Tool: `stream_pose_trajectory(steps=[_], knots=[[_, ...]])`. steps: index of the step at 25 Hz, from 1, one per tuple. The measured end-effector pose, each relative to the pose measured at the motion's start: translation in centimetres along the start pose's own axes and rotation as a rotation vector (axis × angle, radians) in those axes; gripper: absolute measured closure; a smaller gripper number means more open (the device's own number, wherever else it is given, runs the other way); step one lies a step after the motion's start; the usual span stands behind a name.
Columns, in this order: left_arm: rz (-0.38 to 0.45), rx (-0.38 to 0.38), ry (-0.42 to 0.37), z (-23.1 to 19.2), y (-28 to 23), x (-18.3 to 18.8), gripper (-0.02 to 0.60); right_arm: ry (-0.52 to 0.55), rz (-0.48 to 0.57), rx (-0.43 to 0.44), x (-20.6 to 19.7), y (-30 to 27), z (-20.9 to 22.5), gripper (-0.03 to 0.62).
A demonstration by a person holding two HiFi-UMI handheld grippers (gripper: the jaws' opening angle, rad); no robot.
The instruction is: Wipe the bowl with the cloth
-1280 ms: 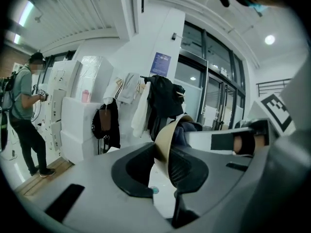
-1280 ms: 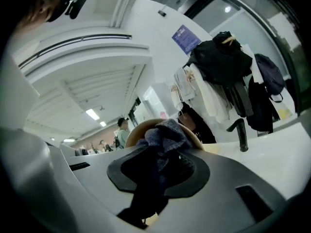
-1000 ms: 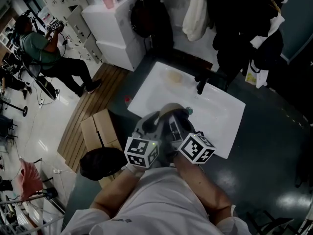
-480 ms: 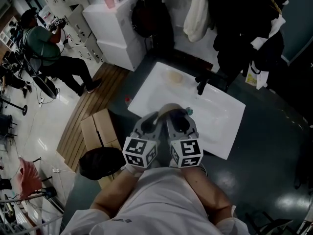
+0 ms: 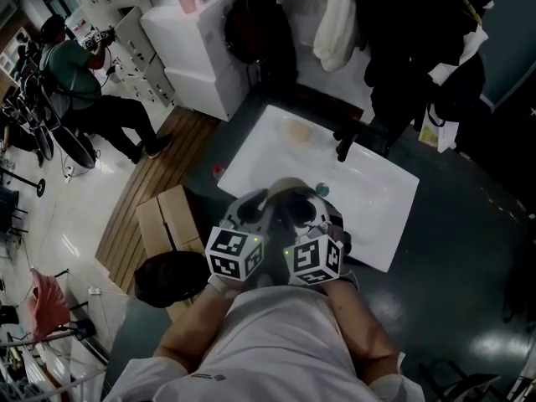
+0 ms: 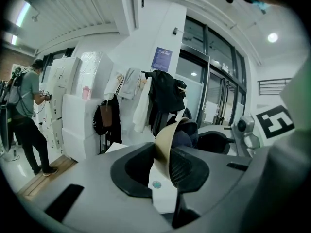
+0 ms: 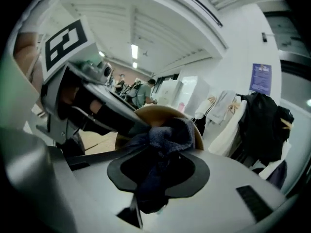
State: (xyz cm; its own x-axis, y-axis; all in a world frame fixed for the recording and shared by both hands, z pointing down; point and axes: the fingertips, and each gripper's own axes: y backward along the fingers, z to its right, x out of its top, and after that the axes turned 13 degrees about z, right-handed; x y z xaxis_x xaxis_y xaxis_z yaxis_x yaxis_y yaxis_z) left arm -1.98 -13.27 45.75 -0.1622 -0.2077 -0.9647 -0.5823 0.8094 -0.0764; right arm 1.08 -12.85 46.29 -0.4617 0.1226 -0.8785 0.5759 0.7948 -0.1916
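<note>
Left tongs (image 6: 166,166) clamped on the bowl (image 6: 162,142) rim, frame centre — right tongs (image 7: 154,176) clamped on dark cloth (image 7: 167,132), pressed into bowl.

The head view looks steeply down on the left hand-held gripper (image 5: 258,203), the right hand-held gripper (image 5: 311,206) and the white surface (image 5: 381,195). Each gripper view sits close behind its jaws, facing roughly level; all three share the tan bowl (image 5: 289,184).
</note>
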Motion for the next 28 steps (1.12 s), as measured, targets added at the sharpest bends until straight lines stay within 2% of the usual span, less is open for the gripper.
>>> stream_pose_trajectory(steps=[7, 10, 14, 17, 18, 20, 28], knots=[[-0.015, -0.032, -0.017, 0.2, -0.3, 0.3, 0.518, 0.457, -0.146, 0.115, -0.9, 0.2, -1.3, 0.507], [-0.033, -0.042, -0.054, 0.0, -0.5, 0.3, 0.518, 0.619, -0.184, 0.167, -1.4, 0.1, -1.7, 0.507], [-0.058, -0.057, -0.076, -0.2, -0.6, 0.1, 0.518, 0.752, -0.205, 0.25, -1.6, 0.1, -2.3, 0.507], [-0.07, -0.058, -0.09, -0.1, -0.8, 0.2, 0.518, 0.844, -0.241, 0.267, -1.5, 0.2, -2.0, 0.507], [-0.077, -0.057, -0.098, -0.1, -0.8, 0.1, 0.52, 0.852, -0.255, 0.264, -1.6, 0.2, -1.9, 0.507], [-0.083, -0.056, -0.098, -0.1, -0.9, 0.0, 0.518, 0.801, -0.272, 0.249, -1.9, 0.1, -1.9, 0.507], [-0.057, -0.043, -0.055, -0.4, -0.7, 0.0, 0.518, 0.446, -0.242, 0.104, -1.7, -0.7, -1.4, 0.505]])
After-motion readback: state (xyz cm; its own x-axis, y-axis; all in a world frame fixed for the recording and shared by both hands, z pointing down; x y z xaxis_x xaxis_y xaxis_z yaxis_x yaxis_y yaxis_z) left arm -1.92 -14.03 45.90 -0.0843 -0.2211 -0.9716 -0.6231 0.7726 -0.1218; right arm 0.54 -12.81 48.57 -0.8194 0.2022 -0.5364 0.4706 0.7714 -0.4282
